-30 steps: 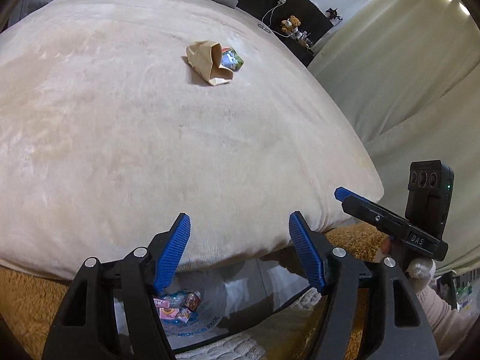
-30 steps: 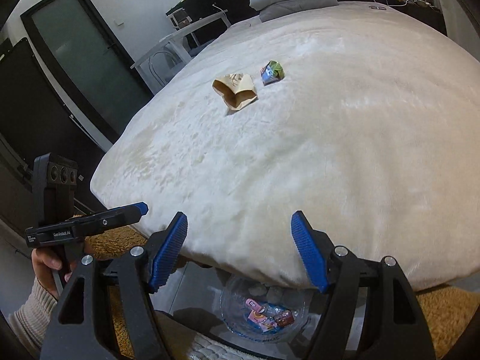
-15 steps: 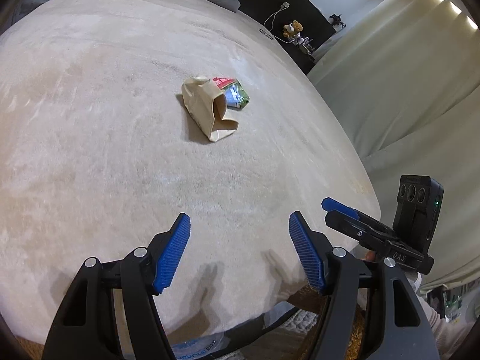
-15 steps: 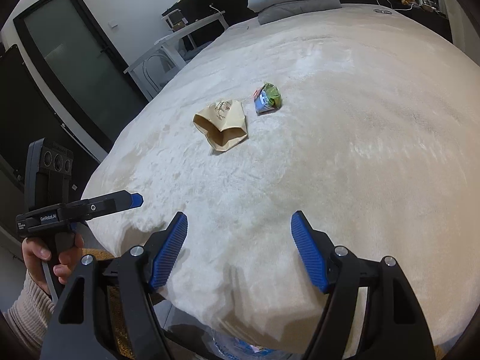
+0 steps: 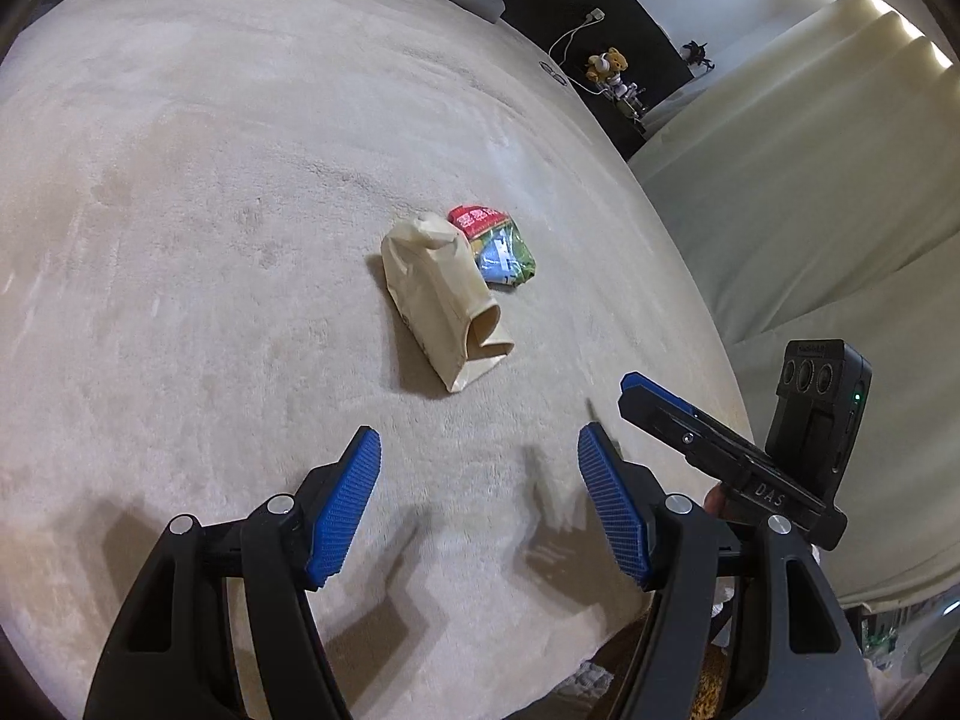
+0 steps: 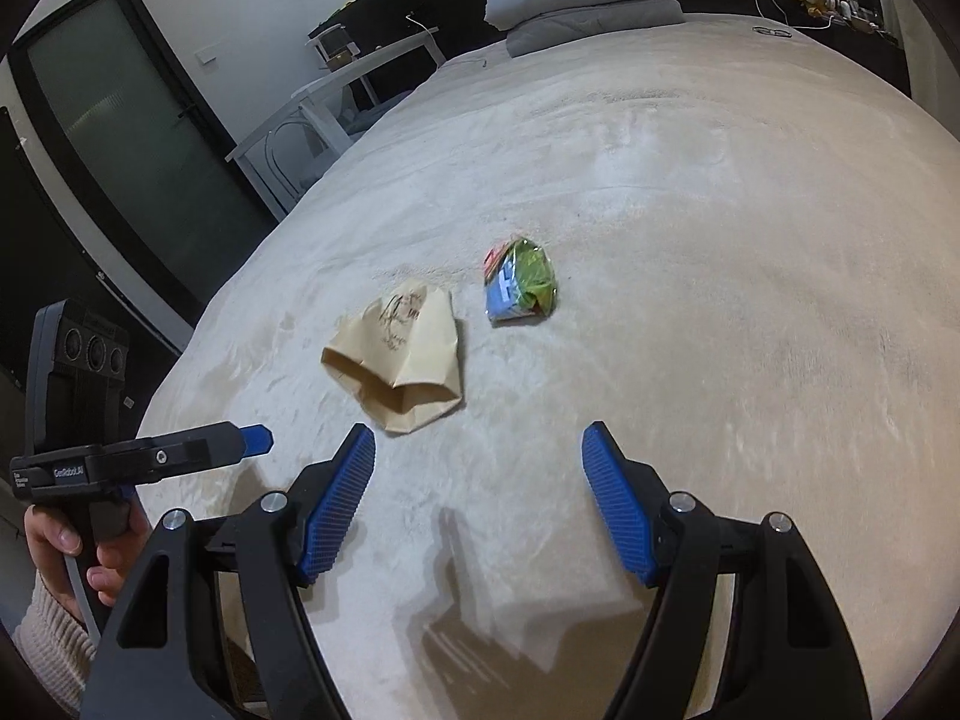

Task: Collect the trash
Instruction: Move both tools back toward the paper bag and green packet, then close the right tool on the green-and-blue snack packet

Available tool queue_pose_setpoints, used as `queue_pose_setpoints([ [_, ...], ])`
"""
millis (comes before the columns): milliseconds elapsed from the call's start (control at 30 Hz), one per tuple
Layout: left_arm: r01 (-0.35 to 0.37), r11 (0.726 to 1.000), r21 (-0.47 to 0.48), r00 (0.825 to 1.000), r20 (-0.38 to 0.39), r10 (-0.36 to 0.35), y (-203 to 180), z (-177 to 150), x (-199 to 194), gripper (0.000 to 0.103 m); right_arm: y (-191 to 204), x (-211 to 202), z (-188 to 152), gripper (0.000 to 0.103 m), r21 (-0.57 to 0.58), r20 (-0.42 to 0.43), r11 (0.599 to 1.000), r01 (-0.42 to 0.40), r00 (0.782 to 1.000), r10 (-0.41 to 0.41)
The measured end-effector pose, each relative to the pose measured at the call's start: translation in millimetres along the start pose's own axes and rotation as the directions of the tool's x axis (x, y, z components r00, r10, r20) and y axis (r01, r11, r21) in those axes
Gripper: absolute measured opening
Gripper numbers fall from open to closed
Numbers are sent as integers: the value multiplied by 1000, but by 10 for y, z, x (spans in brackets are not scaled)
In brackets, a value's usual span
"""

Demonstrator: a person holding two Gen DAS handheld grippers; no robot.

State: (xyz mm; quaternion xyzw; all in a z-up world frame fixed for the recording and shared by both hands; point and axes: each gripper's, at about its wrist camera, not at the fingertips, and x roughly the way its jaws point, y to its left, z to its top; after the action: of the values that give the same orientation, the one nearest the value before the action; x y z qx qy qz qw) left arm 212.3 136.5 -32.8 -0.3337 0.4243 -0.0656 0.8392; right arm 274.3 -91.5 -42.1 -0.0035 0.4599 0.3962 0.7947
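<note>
Approaching: left gripper (image 5: 477,471) and right gripper (image 6: 478,468), both spread, empty. Paper bag (image 5: 441,306) and snack wrapper (image 5: 501,246) mid-bed (image 5: 180,210), side by side. Straddle bag's crumpled body, close gently.

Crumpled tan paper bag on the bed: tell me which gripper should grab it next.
Left, probably. The crumpled tan paper bag lies straight ahead of the open left gripper; from the open right gripper it sits off to the left, with the colourful snack wrapper nearer its line.

Tan paper bag (image 5: 441,306), red-green-blue wrapper (image 5: 498,246), cream bedspread (image 5: 210,210)
</note>
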Motion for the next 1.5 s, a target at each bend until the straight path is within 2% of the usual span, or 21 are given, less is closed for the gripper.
queue_pose_setpoints([
  [300,-19,1000,0,1000,-9,19,105,228,109,67,-171,495,353,71,21,-13,999,42,999,-42],
  [567,-34,999,-16,999,-21,33,218,293,182,67,-180,865,583,71,18,-13,998,56,998,-56],
  [700,-28,1000,-13,999,-22,28,211,292,191,67,-126,964,638,70,-19,-5,996,85,996,-85],
  [800,-24,1000,-20,999,-21,24,231,281,171,67,-98,1026,662,60,-35,-6,994,101,995,-101],
  [867,-22,999,-25,1000,-20,22,243,289,174,67,-76,1067,668,48,-57,-10,992,110,994,-111],
  [933,-21,999,-29,1000,-20,20,253,286,175,67,-62,1107,661,44,-78,-23,990,113,993,-115],
  [1200,-22,999,-31,999,-25,21,241,301,212,67,48,1079,619,39,-144,-25,983,110,993,-115],
  [1500,19,999,-45,1000,-18,-20,282,336,222,67,29,829,658,38,-122,23,989,89,996,-87],
])
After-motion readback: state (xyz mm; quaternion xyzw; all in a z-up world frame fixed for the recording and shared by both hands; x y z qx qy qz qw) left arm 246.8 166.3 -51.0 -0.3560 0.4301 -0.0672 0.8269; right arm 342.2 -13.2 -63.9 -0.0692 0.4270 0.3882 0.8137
